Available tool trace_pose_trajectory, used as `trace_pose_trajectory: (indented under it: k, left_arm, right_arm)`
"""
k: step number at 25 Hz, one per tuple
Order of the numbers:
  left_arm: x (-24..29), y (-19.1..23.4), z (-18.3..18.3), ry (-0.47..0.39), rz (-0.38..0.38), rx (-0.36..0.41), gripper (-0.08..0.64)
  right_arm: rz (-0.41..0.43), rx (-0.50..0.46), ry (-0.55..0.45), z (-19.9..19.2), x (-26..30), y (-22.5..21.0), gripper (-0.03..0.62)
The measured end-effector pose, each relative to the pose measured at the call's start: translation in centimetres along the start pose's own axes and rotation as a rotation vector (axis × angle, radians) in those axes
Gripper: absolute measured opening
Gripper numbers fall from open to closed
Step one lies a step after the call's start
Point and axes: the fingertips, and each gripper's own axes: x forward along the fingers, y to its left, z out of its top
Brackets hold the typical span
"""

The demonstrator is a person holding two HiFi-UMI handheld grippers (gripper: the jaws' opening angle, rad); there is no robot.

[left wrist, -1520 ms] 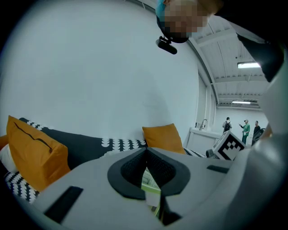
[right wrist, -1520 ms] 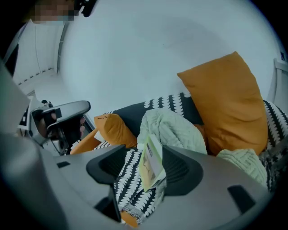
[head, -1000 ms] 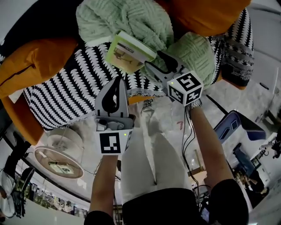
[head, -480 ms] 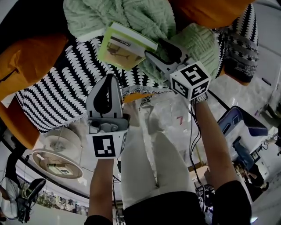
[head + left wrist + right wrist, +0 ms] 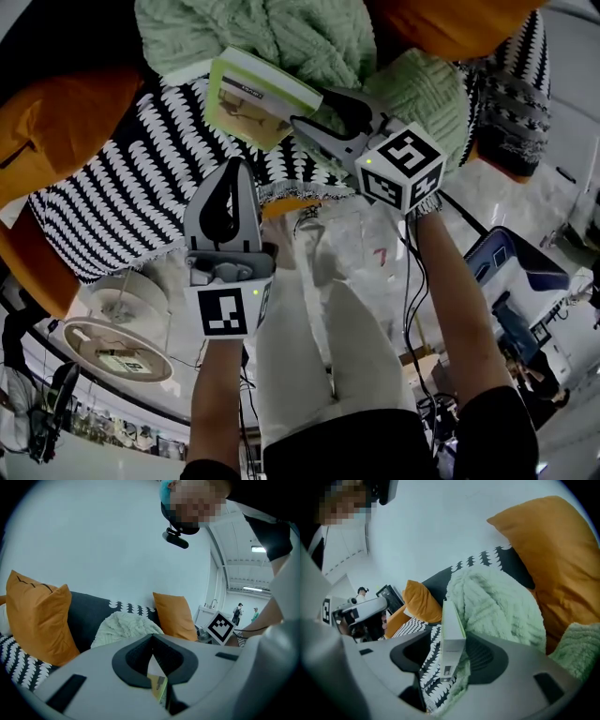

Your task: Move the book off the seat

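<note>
The right gripper clamps the pale-green book by one edge over the sofa's black-and-white throw, crowded by mint knitted blankets and orange cushions, while the left gripper, jaws together and empty, hangs nearby.

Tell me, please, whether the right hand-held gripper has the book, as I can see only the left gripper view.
Observer: Yes. The right gripper view shows the book edge-on between the jaws of the right hand-held gripper, which are shut on it.
Operator: Where exactly is the book?
Observer: In the head view it is tilted over the black-and-white seat cover, next to the green blanket.
Operator: And how close is my left one?
Observer: The left hand-held gripper is shut and empty near that cover's front edge, apart from the book.
</note>
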Motion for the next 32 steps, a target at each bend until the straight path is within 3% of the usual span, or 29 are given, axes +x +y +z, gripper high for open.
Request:
trace_pose_trajectory:
  k: [4,8,18,22,32]
  left_arm:
    - [-0.4,0.5,0.1,-0.003,0.006,-0.006,0.011]
    - [-0.8,0.5,0.1,-0.003,0.008,-0.006,0.011]
    - [-1.9,2.1,-0.5,0.001,0.030,-0.002,0.011]
    - [-2.4,2.4,-1.2,0.004,0.035,0.002,0.011]
    - [-3.5,1.8,0.7,-0.010,0.059,0.003,0.011]
  right_arm:
    - [0.071,-0.001,0.069,-0.3,1.3,1.6,0.241]
    - [0.072,-0.065,0.114,-1.4,2.4,3.0,0.241]
    - [0.000,-0.106,0.144,-3.0,4.7,4.1,0.239]
    - [-0.039,-0.094,0.130,-3.4,5.0,3.7,0.161]
    - [-0.067,-0.146,0.127,-1.7,3.8,4.9,0.150]
